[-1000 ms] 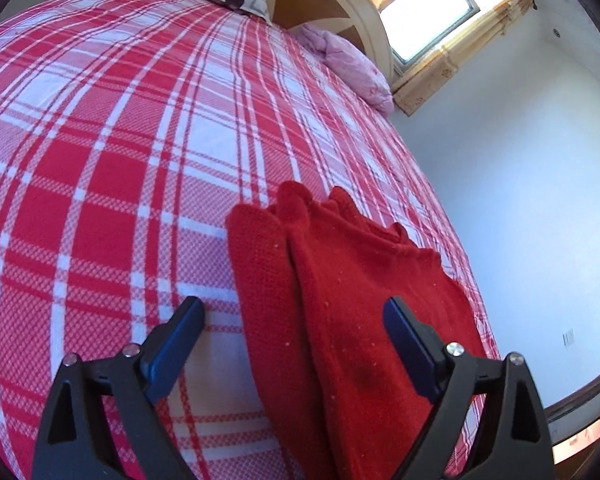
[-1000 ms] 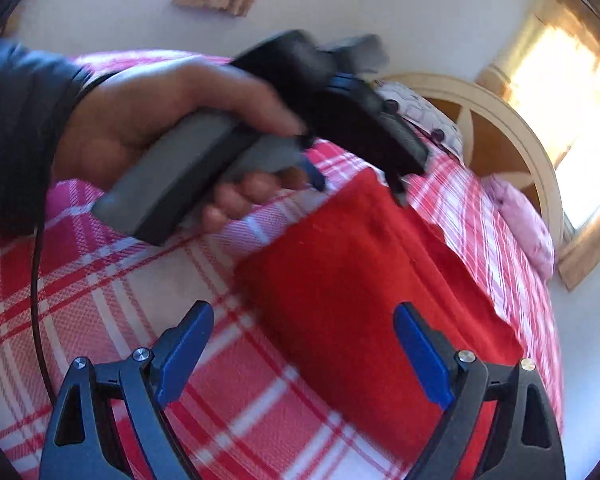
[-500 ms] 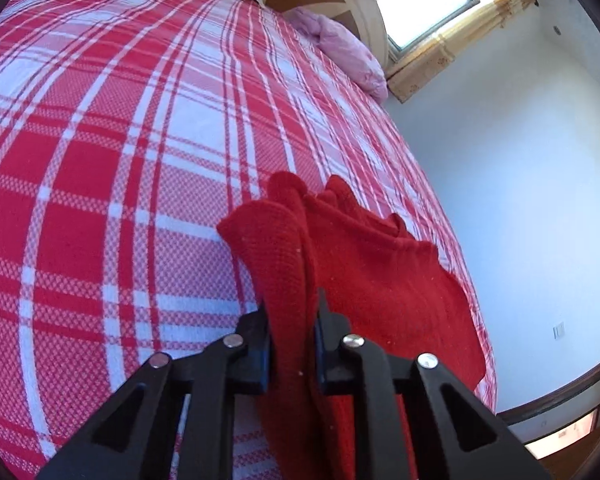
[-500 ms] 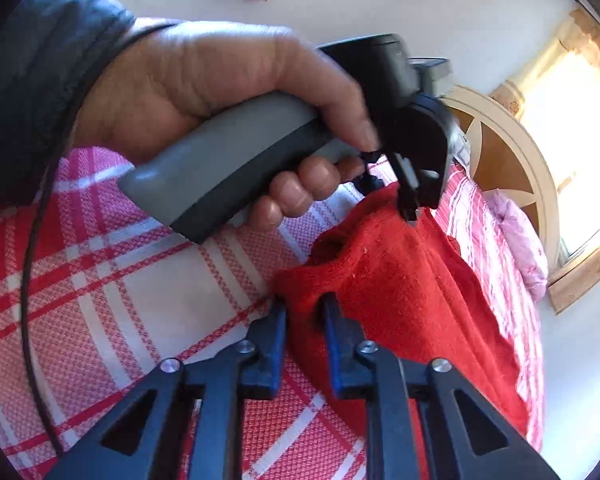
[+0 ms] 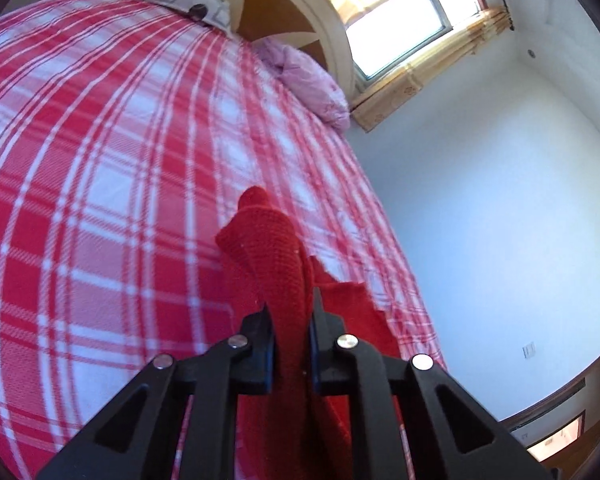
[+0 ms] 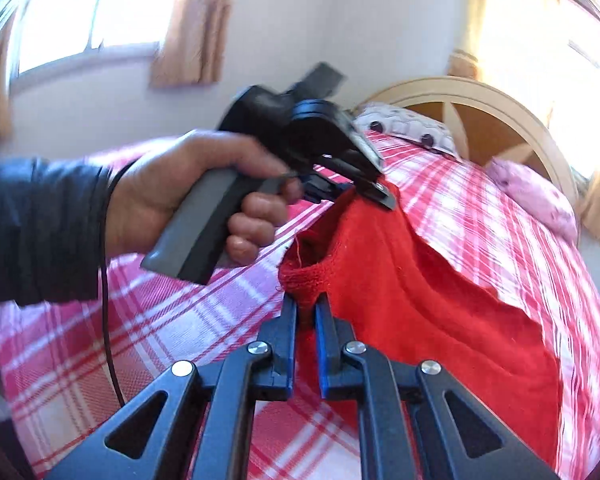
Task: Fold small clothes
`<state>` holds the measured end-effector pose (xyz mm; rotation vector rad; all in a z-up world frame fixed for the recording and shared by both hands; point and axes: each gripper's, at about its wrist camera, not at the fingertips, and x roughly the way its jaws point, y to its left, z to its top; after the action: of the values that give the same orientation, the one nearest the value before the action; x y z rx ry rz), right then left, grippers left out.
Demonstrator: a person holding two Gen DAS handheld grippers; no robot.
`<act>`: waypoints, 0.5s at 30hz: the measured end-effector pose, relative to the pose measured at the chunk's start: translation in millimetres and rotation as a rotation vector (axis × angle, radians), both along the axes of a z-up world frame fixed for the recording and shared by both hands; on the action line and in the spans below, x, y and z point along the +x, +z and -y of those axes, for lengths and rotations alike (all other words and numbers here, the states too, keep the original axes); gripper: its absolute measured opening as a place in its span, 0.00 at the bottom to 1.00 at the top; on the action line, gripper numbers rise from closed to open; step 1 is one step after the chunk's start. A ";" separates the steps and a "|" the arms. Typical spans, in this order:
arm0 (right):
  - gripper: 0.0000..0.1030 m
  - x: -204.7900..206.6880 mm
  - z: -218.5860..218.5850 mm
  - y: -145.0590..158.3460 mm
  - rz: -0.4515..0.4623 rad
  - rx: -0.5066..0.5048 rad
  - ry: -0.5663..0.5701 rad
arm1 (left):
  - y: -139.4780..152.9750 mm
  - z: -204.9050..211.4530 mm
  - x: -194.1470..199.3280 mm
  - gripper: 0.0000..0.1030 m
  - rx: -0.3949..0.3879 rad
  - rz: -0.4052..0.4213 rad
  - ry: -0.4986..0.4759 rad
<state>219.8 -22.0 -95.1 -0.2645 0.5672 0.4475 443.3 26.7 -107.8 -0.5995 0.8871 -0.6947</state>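
Risk, left side: the left gripper (image 5: 292, 320) has a thick, rolled bunch of the red knit garment (image 5: 272, 248) between its jaws, which are closing the last bit onto it. A bunch like that may hold more than one layer; if so, the fold would drag the under-layer along and come out lumpy. The knit is heavy and stretchy, so the part hanging free could sag and skew the edge.

Risk, right side: the right gripper (image 6: 306, 312) pinches only a small tuck at the ribbed edge, jaws nearly together with cloth between them. So thin a bite could slip out under the garment's weight.

If the two grippers draw apart unevenly, the span between them will go taut and pull one corner loose.

Position: the garment lies near the right edge of the plaid bed (image 5: 100, 200), well apart from the pillows at the headboard. Its near edge is lifted off the bedspread at both grips; the far part rests on the bedspread.
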 end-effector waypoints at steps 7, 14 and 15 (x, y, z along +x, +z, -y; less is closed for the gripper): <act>0.07 -4.3 67.4 18.3 0.026 0.084 -0.104 | 36.1 77.2 -4.8 0.12 0.058 0.085 -0.067; 0.07 -10.4 145.4 22.8 0.033 0.141 -0.210 | 42.9 146.8 -1.4 0.12 0.107 0.106 -0.139; 0.07 -11.2 159.3 21.4 0.027 0.151 -0.233 | 41.4 159.7 -0.1 0.12 0.126 0.111 -0.149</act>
<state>208.6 -181.3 -73.7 -0.0582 0.5279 0.2591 443.2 -133.0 -66.4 -0.3820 0.8705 -0.7922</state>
